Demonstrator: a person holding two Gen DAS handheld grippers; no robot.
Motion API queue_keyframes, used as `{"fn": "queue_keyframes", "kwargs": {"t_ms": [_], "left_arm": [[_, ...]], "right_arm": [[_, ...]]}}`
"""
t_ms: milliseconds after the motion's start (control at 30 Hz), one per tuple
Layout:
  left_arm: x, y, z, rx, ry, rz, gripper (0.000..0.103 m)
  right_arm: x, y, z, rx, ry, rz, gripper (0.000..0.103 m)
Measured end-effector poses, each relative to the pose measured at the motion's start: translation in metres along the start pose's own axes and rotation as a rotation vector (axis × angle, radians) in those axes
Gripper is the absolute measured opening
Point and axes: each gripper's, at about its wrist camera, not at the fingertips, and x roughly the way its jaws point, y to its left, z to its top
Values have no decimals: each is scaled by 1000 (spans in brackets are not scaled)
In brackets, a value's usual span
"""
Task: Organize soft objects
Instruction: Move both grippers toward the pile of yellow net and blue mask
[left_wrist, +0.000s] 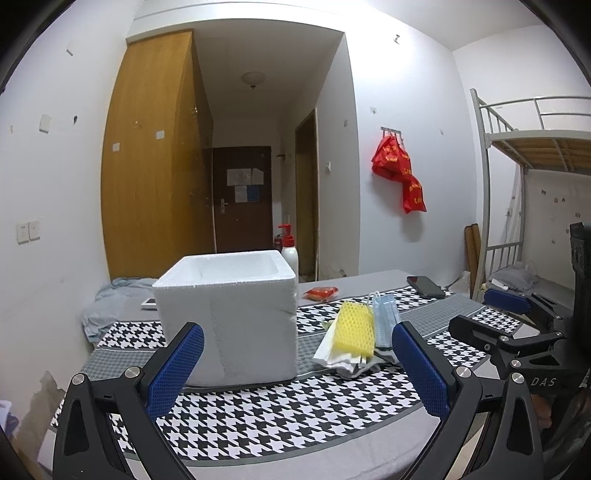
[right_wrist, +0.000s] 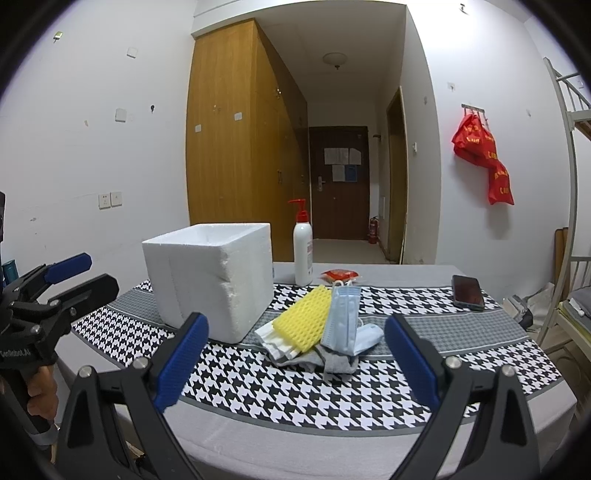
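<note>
- Left wrist view: the left gripper (left_wrist: 297, 363) hangs low over the houndstooth tablecloth (left_wrist: 288, 417), its blue fingers (left_wrist: 176, 369) spread wide with nothing between them.
- A white foam box (left_wrist: 229, 317) stands open-topped just ahead, toward the left finger.
- To the right of the box lies the pile of soft things: a yellow sponge (left_wrist: 354, 328) on white cloths (left_wrist: 334, 356), with blue face masks (left_wrist: 385, 319) beside it.
- The right gripper (left_wrist: 480, 321) shows at the right edge, jaws apart.
- Right wrist view: the right gripper (right_wrist: 295, 363) is also wide open and empty, facing the pile: sponge (right_wrist: 304, 319), masks (right_wrist: 345, 314), and a grey cloth (right_wrist: 332, 363) underneath.
- The box (right_wrist: 210, 280) sits left of the pile, a pump bottle (right_wrist: 303, 254) and a phone (right_wrist: 468, 291) farther back.
</note>
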Motion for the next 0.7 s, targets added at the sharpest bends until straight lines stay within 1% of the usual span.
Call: {"fn": "queue_keyframes", "kwargs": {"t_ms": [700], "left_arm": [[8,5,-1,-13,17,5,102]], "right_arm": [[5,-3,2,9,5,-5,98]]}}
